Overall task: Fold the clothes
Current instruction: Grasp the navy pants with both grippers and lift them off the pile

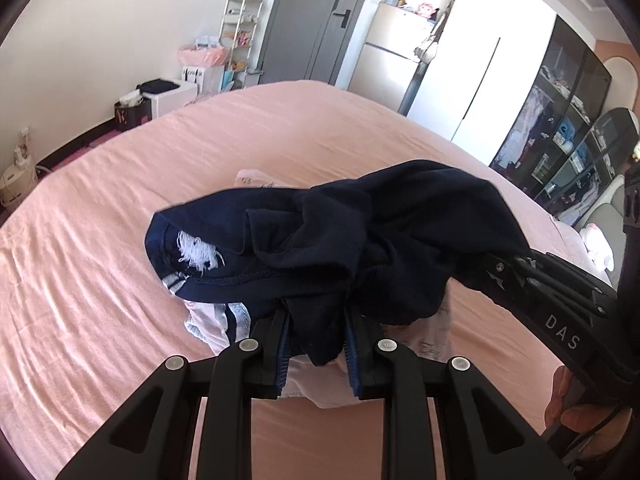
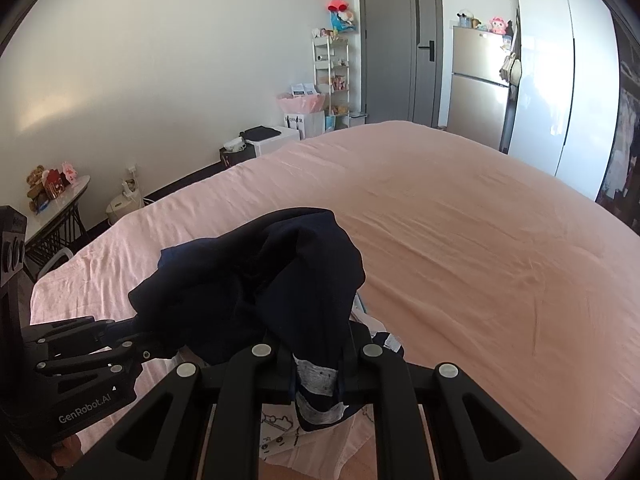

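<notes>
A bunched navy garment [image 1: 320,240] with grey-white stripes hangs between both grippers above the pink bed. My left gripper [image 1: 318,340] is shut on its lower folds. My right gripper [image 2: 316,364] is shut on a striped edge of the same navy garment [image 2: 272,276]. The right gripper also shows in the left wrist view [image 1: 508,276], gripping the cloth's right end; the left gripper shows at the left of the right wrist view [image 2: 132,344]. A pale pink-white printed garment [image 1: 224,324] lies on the bed under them, mostly hidden.
The pink bedsheet [image 2: 480,240] spreads wide to the far side and right. A white fridge [image 2: 476,84], grey door [image 2: 400,44], shelf rack [image 2: 330,76] and wardrobe [image 1: 560,140] stand beyond the bed. A small side table [image 2: 56,204] sits at the left.
</notes>
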A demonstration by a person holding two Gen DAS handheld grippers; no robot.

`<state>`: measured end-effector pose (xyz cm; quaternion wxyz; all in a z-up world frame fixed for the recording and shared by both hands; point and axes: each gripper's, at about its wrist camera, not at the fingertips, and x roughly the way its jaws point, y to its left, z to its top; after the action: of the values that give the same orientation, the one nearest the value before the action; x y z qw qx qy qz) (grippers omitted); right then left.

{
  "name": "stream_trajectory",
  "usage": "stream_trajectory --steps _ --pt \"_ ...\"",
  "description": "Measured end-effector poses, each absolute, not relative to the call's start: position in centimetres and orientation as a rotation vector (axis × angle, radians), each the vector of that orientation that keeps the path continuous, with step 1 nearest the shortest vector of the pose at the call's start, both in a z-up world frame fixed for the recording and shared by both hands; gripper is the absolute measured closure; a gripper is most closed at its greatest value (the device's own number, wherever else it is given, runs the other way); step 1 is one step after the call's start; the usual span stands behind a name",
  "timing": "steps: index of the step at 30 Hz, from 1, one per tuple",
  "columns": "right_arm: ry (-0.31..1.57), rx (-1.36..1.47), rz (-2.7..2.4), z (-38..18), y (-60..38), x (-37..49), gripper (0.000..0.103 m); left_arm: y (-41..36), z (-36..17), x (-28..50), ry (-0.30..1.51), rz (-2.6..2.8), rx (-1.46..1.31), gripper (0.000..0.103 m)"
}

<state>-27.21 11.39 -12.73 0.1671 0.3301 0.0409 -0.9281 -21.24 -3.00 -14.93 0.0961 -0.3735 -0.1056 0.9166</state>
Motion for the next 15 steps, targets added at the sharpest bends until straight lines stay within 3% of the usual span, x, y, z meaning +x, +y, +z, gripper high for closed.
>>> stream_trajectory --steps 10,15 --pt "0.15 0.816 -2.674 -5.7 15.0 -19.0 0.093 1.7 -9.3 -15.7 -0.257 2.598 -0.947 0.083" --pt "0.115 0.844 -2.693 -4.7 18.4 -14.6 0.093 6.7 -8.5 -12.2 -0.24 2.502 -0.957 0.083"
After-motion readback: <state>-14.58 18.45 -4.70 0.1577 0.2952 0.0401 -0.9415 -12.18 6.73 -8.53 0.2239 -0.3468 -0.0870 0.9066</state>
